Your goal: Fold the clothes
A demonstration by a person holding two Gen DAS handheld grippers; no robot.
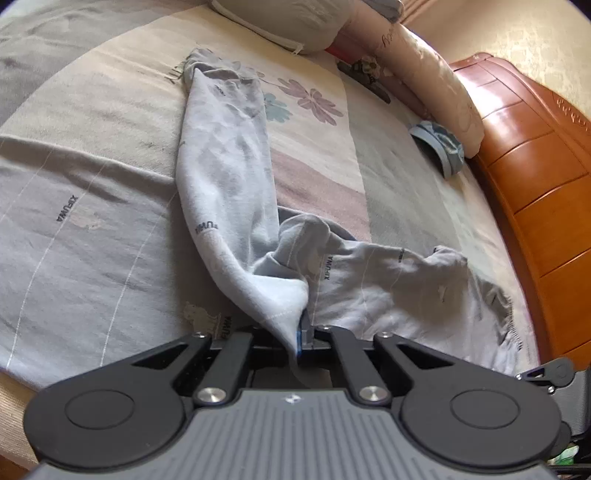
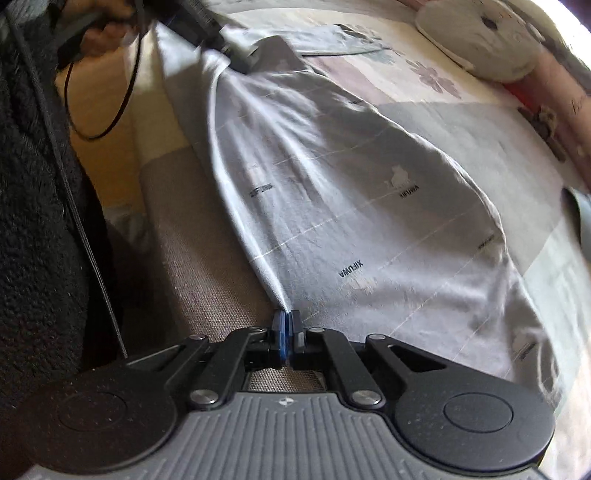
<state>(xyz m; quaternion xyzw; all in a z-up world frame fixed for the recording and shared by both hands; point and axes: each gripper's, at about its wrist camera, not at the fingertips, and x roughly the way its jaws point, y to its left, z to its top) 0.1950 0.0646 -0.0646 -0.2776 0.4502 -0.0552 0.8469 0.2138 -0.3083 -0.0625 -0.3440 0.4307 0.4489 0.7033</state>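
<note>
A pale grey garment (image 1: 225, 177) printed with small dark letters lies on the bed. One long part runs away from me and the rest bunches to the right (image 1: 406, 291). My left gripper (image 1: 301, 332) is shut on a fold of its near edge, and cloth drapes over the blue pads. In the right wrist view the same garment (image 2: 351, 192) is pulled taut between my right gripper (image 2: 287, 321), shut on a pinched corner, and the left gripper (image 2: 229, 48) at the top left, held by a hand (image 2: 107, 33).
The bed sheet (image 1: 92, 229) is striped with flower prints. Pillows (image 1: 295, 22) and a pink bolster (image 1: 428, 74) line the far side by a wooden headboard (image 1: 535, 177). A small blue-grey cloth (image 1: 439, 147) lies near the bolster. A dark fleece sleeve (image 2: 37, 221) and cable (image 2: 96, 110) are at left.
</note>
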